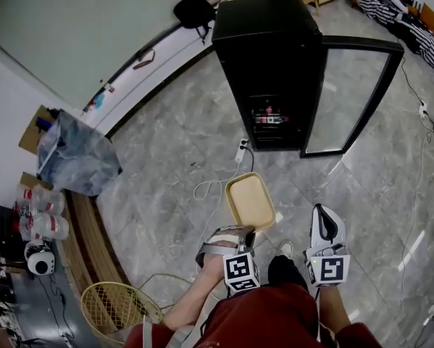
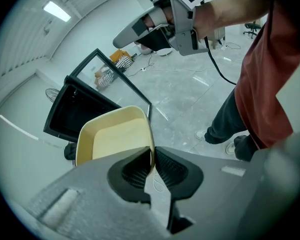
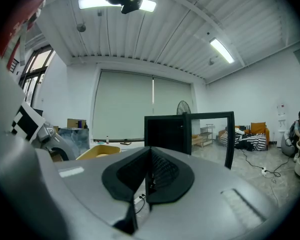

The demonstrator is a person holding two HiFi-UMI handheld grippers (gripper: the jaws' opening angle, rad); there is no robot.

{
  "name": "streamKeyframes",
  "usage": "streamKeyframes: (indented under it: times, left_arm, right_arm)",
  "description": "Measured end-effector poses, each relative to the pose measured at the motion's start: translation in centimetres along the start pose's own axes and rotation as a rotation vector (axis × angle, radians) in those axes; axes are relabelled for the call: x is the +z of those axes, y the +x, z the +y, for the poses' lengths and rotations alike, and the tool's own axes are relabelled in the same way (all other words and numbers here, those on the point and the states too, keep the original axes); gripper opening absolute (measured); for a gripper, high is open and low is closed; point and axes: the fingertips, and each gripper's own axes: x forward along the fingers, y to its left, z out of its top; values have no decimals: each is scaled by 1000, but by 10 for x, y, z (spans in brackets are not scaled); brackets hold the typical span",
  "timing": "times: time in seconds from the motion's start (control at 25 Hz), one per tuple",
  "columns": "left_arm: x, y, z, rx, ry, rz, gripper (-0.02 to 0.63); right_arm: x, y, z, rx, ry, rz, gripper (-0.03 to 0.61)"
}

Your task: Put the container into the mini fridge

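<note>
Container (image 1: 250, 200) is pinched by its near rim in the left gripper (image 2: 152, 165), pads narrow and tight on the thin wall. It is carried over the floor (image 1: 166, 158), well short of the mini fridge (image 1: 267, 49) at the far side. Right gripper (image 3: 148, 171) is closed on nothing. Fridge door (image 1: 351, 96) is swung open to the right. Container to be kept level, as a one-edge grip may let it sag. White cable (image 1: 217, 187) to be stepped over. A free shelf to be chosen.

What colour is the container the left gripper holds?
The container is pale yellow all over; the left gripper view shows it best.
</note>
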Motion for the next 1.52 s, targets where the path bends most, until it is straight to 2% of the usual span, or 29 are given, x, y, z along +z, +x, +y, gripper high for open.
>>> streamKeyframes:
  times: [0.32, 0.6, 0.8, 1.04, 1.24, 1.52]
  left_arm:
    - [27, 27, 44, 4, -37, 14, 35]
    - [35, 39, 75, 7, -42, 30, 35]
    - [28, 55, 100, 13, -52, 18, 35]
    - [17, 89, 132, -15, -52, -29, 35]
    - [0, 124, 166, -65, -10, -35, 35]
    - [-22, 148, 222, -92, 15, -71, 35]
  right_arm:
    - [6, 41, -49, -5, 62, -13, 0]
    - [9, 71, -71, 8, 55, -23, 0]
    - [3, 94, -73, 18, 37, -7, 0]
    - [1, 132, -71, -25, 38, 13, 0]
    - [7, 175, -58, -19, -4, 35, 0]
    - [16, 241, -56, -71, -27, 68, 0]
